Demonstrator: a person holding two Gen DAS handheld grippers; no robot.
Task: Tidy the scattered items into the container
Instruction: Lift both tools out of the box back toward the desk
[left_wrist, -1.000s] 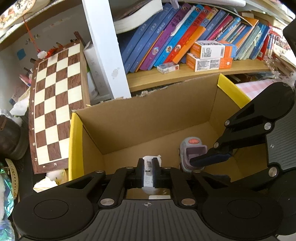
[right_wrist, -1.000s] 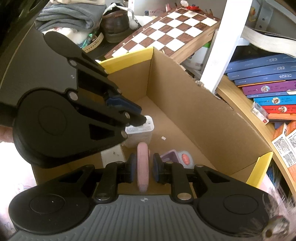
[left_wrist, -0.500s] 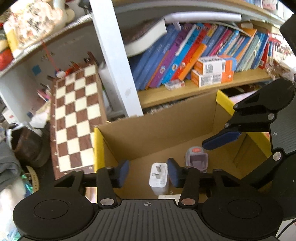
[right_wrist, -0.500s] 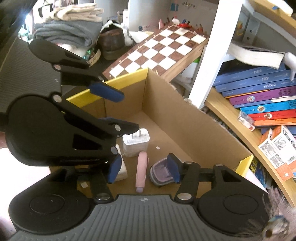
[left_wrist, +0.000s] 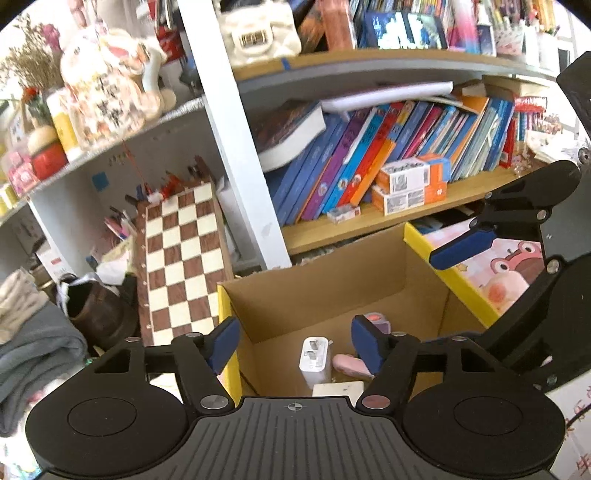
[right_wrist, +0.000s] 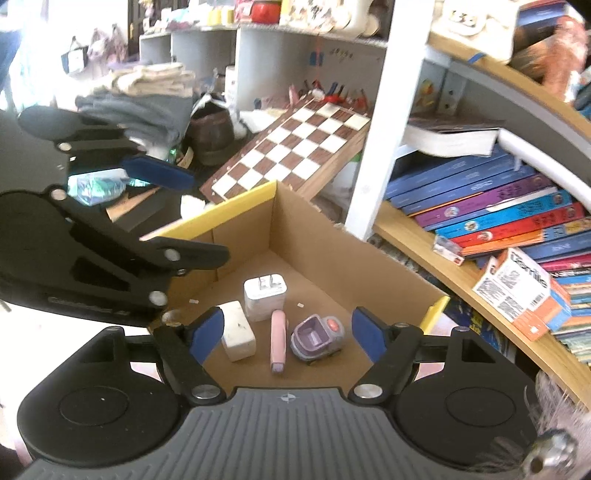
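Both hand-held grippers hang above the cardboard box (right_wrist: 332, 258), empty and with fingers spread wide: the right gripper (right_wrist: 286, 332) looks straight down into it, with the left gripper (left_wrist: 295, 343) at its left side. On the box floor ahead of the right gripper's fingers lie four items: a white plug adapter (right_wrist: 264, 297) with prongs up, farthest ahead; a white block (right_wrist: 238, 334) nearer and toward the left finger; a pink stick-shaped item (right_wrist: 277, 341) just beside it, on the midline; and a purple-and-grey clip device (right_wrist: 317, 336) toward the right finger. The left wrist view shows the same adapter (left_wrist: 315, 356) between its fingers. All appear small, rigid and light. Judged by shape, the adapter would be taken across its flat sides clear of the prongs, the stick across its narrow width, and the smooth plastic may slip. A chessboard (right_wrist: 291, 147) leans beyond the box.
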